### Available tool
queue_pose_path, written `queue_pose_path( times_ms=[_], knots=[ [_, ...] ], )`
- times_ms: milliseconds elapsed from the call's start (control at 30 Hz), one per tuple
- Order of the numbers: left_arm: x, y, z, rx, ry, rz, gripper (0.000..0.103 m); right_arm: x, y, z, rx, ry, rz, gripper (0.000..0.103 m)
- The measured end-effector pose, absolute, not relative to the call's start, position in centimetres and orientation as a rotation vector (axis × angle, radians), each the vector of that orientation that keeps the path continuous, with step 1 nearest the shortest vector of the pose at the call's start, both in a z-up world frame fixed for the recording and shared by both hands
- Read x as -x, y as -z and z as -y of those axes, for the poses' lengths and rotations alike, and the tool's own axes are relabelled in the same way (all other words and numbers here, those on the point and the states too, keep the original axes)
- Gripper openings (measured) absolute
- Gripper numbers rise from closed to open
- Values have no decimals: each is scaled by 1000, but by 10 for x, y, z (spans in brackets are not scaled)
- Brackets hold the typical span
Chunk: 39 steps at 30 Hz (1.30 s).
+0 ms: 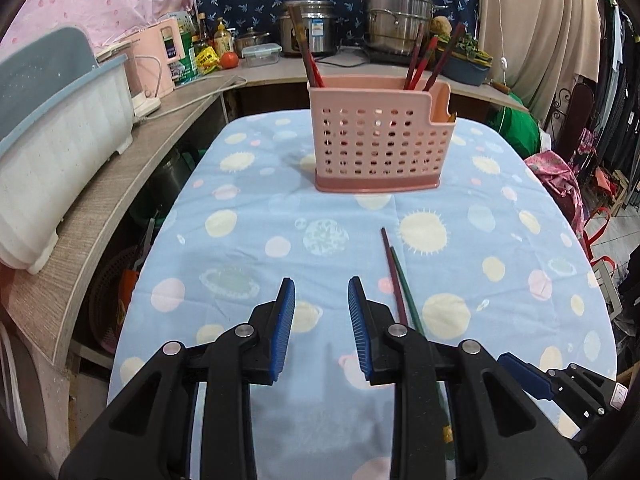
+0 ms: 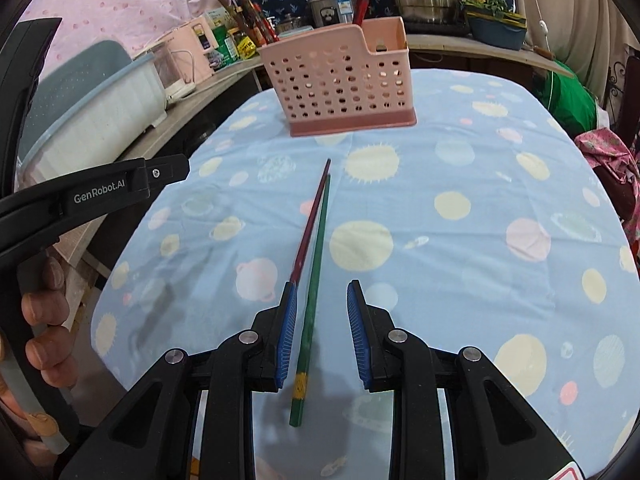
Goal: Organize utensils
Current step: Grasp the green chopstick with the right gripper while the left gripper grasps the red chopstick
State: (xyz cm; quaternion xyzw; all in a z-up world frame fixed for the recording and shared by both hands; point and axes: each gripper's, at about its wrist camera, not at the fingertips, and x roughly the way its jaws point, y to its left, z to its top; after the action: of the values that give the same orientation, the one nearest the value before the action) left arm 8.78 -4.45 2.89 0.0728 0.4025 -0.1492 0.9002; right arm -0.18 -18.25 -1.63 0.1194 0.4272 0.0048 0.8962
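A pink perforated utensil holder [image 1: 380,140] stands at the far middle of the table and holds several red and brown chopsticks; it also shows in the right wrist view [image 2: 340,80]. A dark red chopstick [image 2: 310,224] and a green chopstick [image 2: 316,280] lie side by side on the cloth; they also show in the left wrist view [image 1: 400,288]. My right gripper [image 2: 322,292] is open, its jaws either side of the green chopstick's near part. My left gripper [image 1: 322,288] is open and empty, just left of the chopsticks.
The table wears a blue cloth with pastel dots [image 1: 280,220]. A white and blue dish rack [image 1: 52,140] sits on the wooden counter at left. Pots, bottles and a tomato stand on the back counter [image 1: 320,28]. Clothes and bags lie at right.
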Motion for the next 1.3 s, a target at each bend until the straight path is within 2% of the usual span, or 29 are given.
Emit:
queue_pose_path(
  times_ms=[700, 800, 933, 1000, 1067, 1233, 1300],
  knots=[
    [-67, 17, 31, -154, 308, -964, 27, 10, 57, 158, -192, -33, -985, 25],
    [-65, 19, 31, -156, 313, -972, 27, 12, 57, 156, -147, -16, -975, 20],
    [-62, 21, 35, -162, 326, -978, 27, 13, 59, 163, -165, 0, -972, 7],
    [-60, 22, 38, -166, 337, -981, 27, 14, 59, 168, -190, -2, -969, 7],
    [-58, 23, 41, -170, 349, -983, 30, 15, 59, 171, -195, 7, -967, 7],
    [-50, 24, 51, -158, 403, -987, 50, 20, 57, 192, -259, 55, -954, 7],
    [-45, 26, 58, -164, 426, -987, 51, 23, 56, 201, -277, 74, -948, 7]
  ],
)
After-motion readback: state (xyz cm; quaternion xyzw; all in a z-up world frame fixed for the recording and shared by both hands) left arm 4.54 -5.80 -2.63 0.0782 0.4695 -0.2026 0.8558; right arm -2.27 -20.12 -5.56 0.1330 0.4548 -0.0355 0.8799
